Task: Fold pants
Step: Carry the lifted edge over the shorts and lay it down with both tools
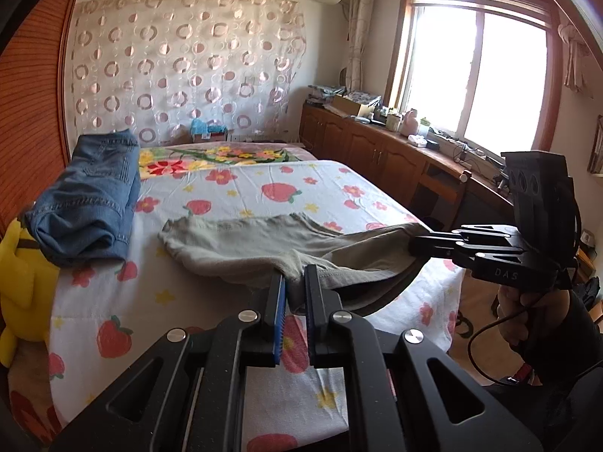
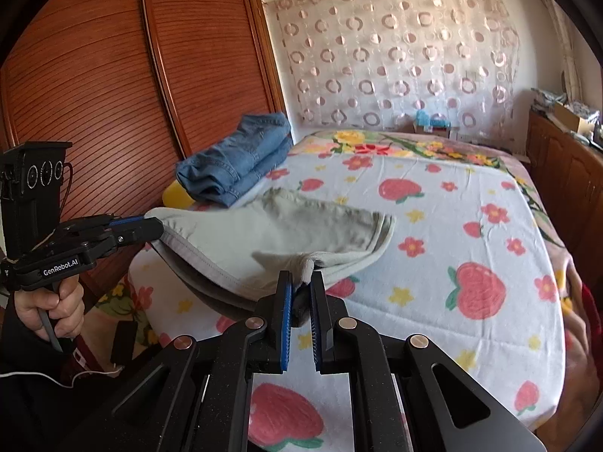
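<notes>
Grey-green pants (image 1: 264, 241) lie across the strawberry-print bed sheet (image 1: 264, 188), their near edge lifted off the bed. My left gripper (image 1: 296, 275) is shut on that edge of the pants. My right gripper (image 1: 414, 245) is shut on another part of the same edge, to the right. In the right wrist view the pants (image 2: 301, 229) stretch between my right gripper (image 2: 303, 282) at the front and my left gripper (image 2: 158, 226) at the left. The fabric hangs slack between the two grips.
Folded blue jeans (image 1: 90, 203) lie at the bed's left side, next to a yellow plush toy (image 1: 15, 275). A wooden wardrobe (image 2: 113, 75) stands at the left. Low wooden cabinets (image 1: 377, 150) with clutter run under the window on the right.
</notes>
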The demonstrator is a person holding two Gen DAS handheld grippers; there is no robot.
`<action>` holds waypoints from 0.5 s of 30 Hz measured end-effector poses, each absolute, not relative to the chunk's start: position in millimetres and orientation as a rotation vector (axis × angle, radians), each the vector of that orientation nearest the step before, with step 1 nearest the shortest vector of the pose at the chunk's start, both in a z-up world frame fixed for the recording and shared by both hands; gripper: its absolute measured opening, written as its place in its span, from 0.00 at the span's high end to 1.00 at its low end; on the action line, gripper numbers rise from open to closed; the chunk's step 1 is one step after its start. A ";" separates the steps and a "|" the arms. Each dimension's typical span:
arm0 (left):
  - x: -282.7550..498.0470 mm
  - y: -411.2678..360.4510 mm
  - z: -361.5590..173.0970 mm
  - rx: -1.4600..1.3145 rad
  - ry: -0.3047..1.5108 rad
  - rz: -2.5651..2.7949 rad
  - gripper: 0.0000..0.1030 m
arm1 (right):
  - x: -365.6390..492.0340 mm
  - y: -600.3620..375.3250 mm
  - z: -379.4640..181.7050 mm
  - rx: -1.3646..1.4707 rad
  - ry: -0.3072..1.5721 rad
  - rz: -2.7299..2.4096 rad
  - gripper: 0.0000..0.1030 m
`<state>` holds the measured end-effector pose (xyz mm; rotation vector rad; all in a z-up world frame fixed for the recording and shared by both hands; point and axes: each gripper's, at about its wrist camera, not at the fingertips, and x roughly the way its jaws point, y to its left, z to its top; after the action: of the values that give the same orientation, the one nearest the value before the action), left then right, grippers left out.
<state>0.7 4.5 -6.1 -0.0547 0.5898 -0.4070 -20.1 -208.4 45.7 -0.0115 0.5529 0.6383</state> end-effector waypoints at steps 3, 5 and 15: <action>-1.7 2.3 -0.4 -0.046 0.578 -0.414 0.91 | -26.2 -214.2 52.1 -0.012 0.534 0.639 0.92; -2.8 1.9 3.7 -0.043 0.569 -0.418 0.91 | -28.2 -216.2 54.4 -0.014 0.525 0.640 0.92; -9.4 1.6 13.8 -0.035 0.542 -0.425 0.91 | -37.8 -220.5 67.1 -0.022 0.481 0.651 0.92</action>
<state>-9.4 1.6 13.8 -0.0351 0.5423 -0.4254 -37.8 -220.5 67.1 -0.0216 0.4813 0.6507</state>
